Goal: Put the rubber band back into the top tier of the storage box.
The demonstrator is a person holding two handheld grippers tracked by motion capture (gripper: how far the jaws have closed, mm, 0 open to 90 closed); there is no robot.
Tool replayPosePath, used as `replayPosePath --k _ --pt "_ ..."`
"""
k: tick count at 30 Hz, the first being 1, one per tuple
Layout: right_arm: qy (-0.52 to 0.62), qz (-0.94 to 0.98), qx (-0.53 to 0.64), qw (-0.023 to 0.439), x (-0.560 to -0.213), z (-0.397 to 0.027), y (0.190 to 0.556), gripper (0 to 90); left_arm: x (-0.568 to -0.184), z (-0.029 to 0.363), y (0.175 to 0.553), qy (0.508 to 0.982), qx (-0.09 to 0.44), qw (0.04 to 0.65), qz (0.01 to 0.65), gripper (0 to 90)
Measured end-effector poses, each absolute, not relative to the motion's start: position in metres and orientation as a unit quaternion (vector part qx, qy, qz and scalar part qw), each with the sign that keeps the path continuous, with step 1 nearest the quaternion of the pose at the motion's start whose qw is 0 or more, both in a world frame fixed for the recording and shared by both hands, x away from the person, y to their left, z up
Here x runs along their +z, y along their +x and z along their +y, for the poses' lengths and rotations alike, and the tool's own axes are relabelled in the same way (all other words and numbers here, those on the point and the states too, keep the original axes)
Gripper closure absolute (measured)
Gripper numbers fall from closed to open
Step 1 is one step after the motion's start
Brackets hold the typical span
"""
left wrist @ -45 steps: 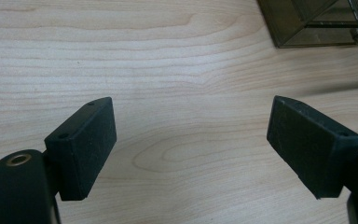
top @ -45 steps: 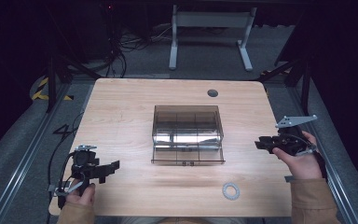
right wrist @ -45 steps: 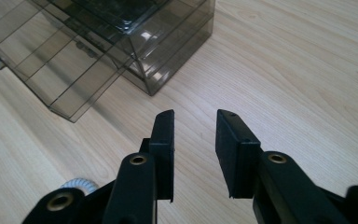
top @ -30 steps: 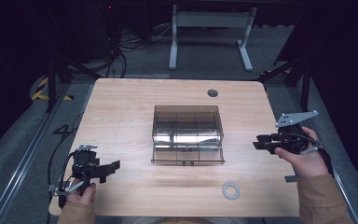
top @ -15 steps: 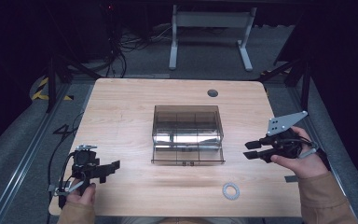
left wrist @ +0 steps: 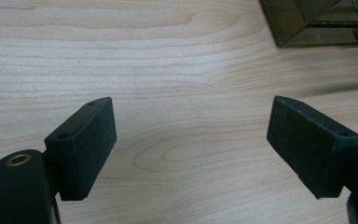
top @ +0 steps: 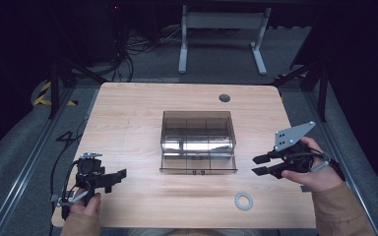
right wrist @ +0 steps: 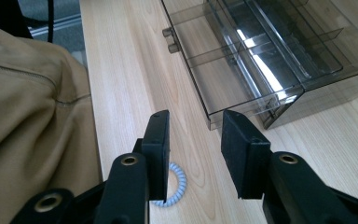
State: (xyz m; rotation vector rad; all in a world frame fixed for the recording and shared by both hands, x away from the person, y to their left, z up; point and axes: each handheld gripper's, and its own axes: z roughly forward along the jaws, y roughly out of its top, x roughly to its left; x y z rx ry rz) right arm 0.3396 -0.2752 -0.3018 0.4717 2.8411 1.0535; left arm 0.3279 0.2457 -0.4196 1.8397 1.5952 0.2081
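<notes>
A smoky clear drawer box [top: 198, 129] stands mid-table, its divided drawer [top: 199, 162] pulled out toward me. In the right gripper view the drawer [right wrist: 242, 60] lies just ahead, with two small knobs on its front. A white coiled ring [top: 244, 201] lies on the wood near the front edge; the same ring [right wrist: 171, 185] peeks out under my right gripper's jaw. My right gripper [top: 259, 165] [right wrist: 196, 116] hovers open at the drawer's right end, holding nothing. My left gripper [top: 115, 178] [left wrist: 191, 116] sits at front left, wide open over bare wood.
The wooden table [top: 128, 123] has a round grey grommet [top: 224, 98] at the back. A tan sleeve [right wrist: 28, 102] lies left of the right gripper. One corner of the box [left wrist: 307, 23] shows ahead of the left gripper. Dark floor, cables and a desk frame surround the table.
My right gripper has moved left toward the drawer's right end and its jaws now stand apart. The left gripper has stayed put.
</notes>
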Motion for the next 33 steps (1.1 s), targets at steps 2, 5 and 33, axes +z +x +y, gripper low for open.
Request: replayPosePath --k 2,5,33 --pt "0.153 0.928 0.336 0.039 -0.304 -0.273 0.339 63.0 -0.42 0.246 0.328 0.707 0.08 0.344 0.613 16.3" --pt "0.151 0.93 0.332 0.039 -0.306 -0.271 0.339 62.6 -0.42 0.246 0.328 0.708 0.08 0.343 0.613 16.3" --pt "0.152 0.944 0.292 0.016 -0.357 -0.255 0.335 61.2 -0.419 0.246 0.327 0.707 0.08 0.345 0.613 16.3"
